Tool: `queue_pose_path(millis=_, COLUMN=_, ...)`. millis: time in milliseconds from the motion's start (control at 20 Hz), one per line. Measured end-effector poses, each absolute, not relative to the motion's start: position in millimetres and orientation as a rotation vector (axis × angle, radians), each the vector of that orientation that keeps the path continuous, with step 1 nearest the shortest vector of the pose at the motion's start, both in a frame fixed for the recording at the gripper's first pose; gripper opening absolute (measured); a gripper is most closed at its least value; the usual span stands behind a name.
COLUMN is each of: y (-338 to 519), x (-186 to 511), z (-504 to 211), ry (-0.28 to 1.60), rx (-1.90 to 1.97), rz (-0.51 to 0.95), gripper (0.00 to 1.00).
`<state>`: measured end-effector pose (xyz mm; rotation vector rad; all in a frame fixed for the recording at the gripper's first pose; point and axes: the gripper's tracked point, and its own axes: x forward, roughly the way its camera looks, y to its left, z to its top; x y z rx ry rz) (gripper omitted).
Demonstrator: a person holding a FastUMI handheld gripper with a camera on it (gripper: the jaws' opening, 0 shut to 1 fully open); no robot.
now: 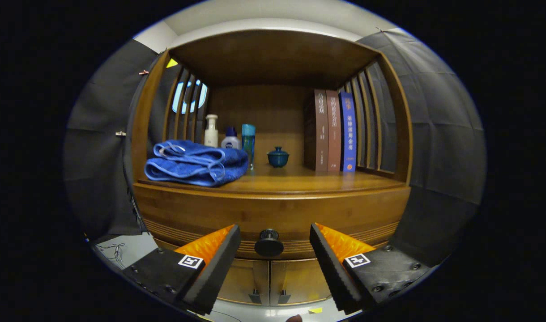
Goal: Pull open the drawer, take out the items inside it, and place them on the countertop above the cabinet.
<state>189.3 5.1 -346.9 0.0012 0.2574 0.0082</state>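
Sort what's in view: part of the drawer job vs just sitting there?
Job:
- drawer knob, between the open gripper fingers, untouched
- drawer front, shut
- countertop, drop-off spot

Bystanders:
- blue towel
- three bottles
- lidded blue cup
- three books
- lower cabinet doors

Gripper (273,243) fingers spread wide, black knob (269,243) of closed drawer (273,214) between them, untouched. Countertop (300,182) above: folded blue towel (196,163), three bottles (231,137), small teal lidded pot (278,157), three upright books (334,130).
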Motion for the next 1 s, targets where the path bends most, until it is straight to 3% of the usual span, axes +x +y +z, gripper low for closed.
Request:
queue_pose_path(millis=100, y=4.2, x=198.3, z=-367.3, ry=0.292, rx=-0.002, rz=0.003, gripper=0.94)
queue_pose_path(millis=250, y=18.3, x=207.8, z=-384.1, ry=0.306, rx=0.021, rz=0.048, gripper=0.71)
queue_pose_path(millis=350, y=14.7, x=207.7, z=-383.2, ry=0.296, rx=-0.042, rz=0.033, gripper=0.49)
queue_pose_path(millis=450, y=16.5, x=207.2, z=-381.0, ry=0.302, rx=-0.024, rz=0.037, gripper=0.43)
queue_pose_path(millis=500, y=17.3, x=208.3, z=-385.5, ry=0.309, rx=-0.011, rz=0.041, gripper=0.34)
queue_pose_path(millis=550, y=15.8, x=206.1, z=-379.9, ry=0.318, rx=-0.003, rz=0.035, gripper=0.34)
queue_pose_path(millis=600, y=15.8, x=204.7, z=-384.1, ry=0.327, rx=-0.019, rz=0.036, gripper=0.25)
queue_pose_path(millis=1000, y=13.9, x=129.7, z=-371.8, ry=0.349, rx=-0.006, rz=0.021, gripper=0.25)
